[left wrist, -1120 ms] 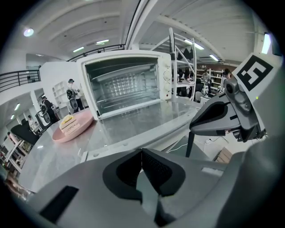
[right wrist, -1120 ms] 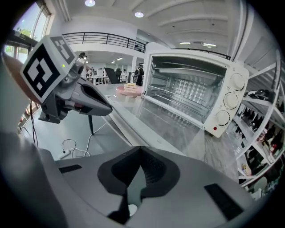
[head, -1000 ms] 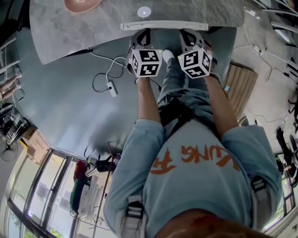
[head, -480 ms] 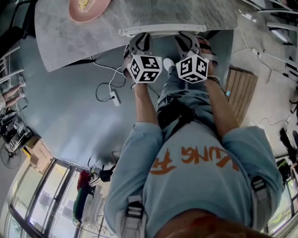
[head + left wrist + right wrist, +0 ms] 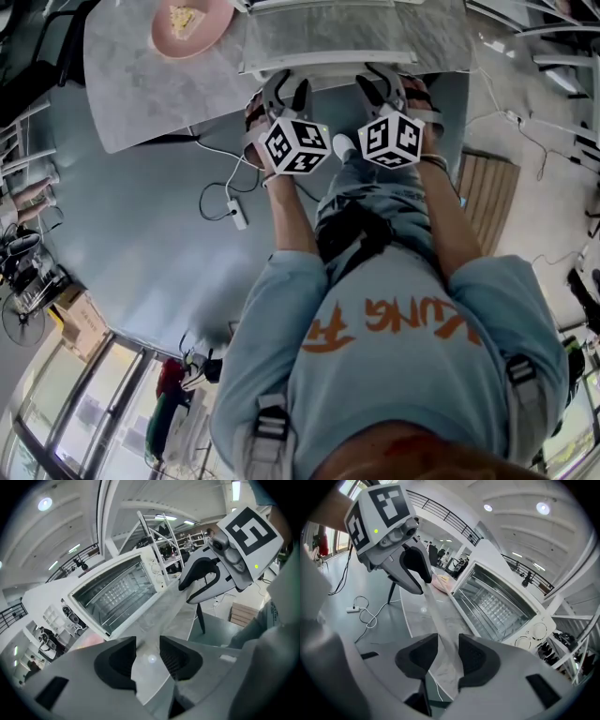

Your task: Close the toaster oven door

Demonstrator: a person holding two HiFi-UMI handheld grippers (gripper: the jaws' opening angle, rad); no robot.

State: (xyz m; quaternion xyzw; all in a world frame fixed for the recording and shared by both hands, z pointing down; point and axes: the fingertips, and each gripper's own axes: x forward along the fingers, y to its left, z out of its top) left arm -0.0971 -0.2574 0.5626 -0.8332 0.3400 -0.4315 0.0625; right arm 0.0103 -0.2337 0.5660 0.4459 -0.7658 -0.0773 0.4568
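The white toaster oven (image 5: 115,592) (image 5: 497,602) stands on the marble table with its glass door (image 5: 347,33) folded down flat toward me. The door's white handle bar (image 5: 328,61) (image 5: 436,620) runs along its near edge. My left gripper (image 5: 286,89) (image 5: 147,656) is at the handle's left part, jaws opening, with the door surface showing in the gap. My right gripper (image 5: 389,84) (image 5: 448,656) is at the right part, jaws also opening, with the handle bar running between them. Neither pair of pads presses on the bar.
A pink plate (image 5: 192,23) with food lies on the table (image 5: 131,94) to the left of the oven. A white power strip with its cable (image 5: 239,217) lies on the floor. A wooden slatted panel (image 5: 487,173) is at the right. The oven's knobs (image 5: 534,632) are on its right side.
Both grippers have moved forward from just short of the table edge to the door's handle bar. Their fingers now stand apart instead of together. More of the table and plate shows.
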